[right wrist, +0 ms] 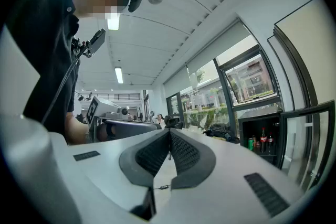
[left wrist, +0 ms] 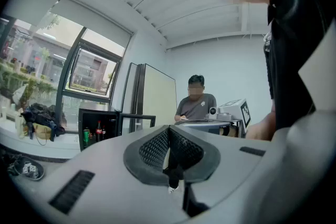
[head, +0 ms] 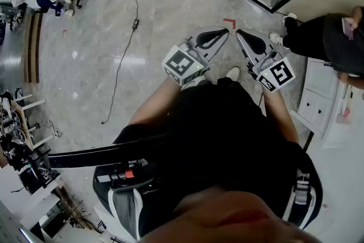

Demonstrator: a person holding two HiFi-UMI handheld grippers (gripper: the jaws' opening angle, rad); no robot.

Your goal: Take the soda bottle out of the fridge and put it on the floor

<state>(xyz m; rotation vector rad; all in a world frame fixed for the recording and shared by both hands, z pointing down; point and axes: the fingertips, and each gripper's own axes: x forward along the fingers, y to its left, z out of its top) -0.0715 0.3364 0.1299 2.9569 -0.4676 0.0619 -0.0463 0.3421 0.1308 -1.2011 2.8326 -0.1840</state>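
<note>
A: Hunting for the soda bottle (left wrist: 98, 131). Spotted anywhere?

B: Yep, found it inside the fridge (left wrist: 100, 111). Standing upright on a shelf, red label, just beside a green can (left wrist: 86, 137). Not out on the floor (head: 159, 14) yet.

A: Fridge open or closed?

B: Open. Got the fridge door (left wrist: 137, 119) swung out to the side, so can see straight in from both gripper views. From the right gripper view, looks like a second bottle (right wrist: 271, 138) right next to the first.

A: And the claws? Gripping anything?

B: Nope. Seeing the left claw (left wrist: 168, 136) pinched all the way shut, pads pressed flat together, nothing caught between. Same deal with the right claw (right wrist: 169, 136): fully closed on nothing. Holding both level out in front, side by side above the floor, tips near each other but not touching. Well apart from the fridge, too.

A: Anything else around?

B: Just a person in a grey tee (left wrist: 195, 105) over past the fridge, head down, plus a black cable (head: 122, 57) trailing across the floor. Can't make out the other stuff on the fridge shelf, too small.
</note>
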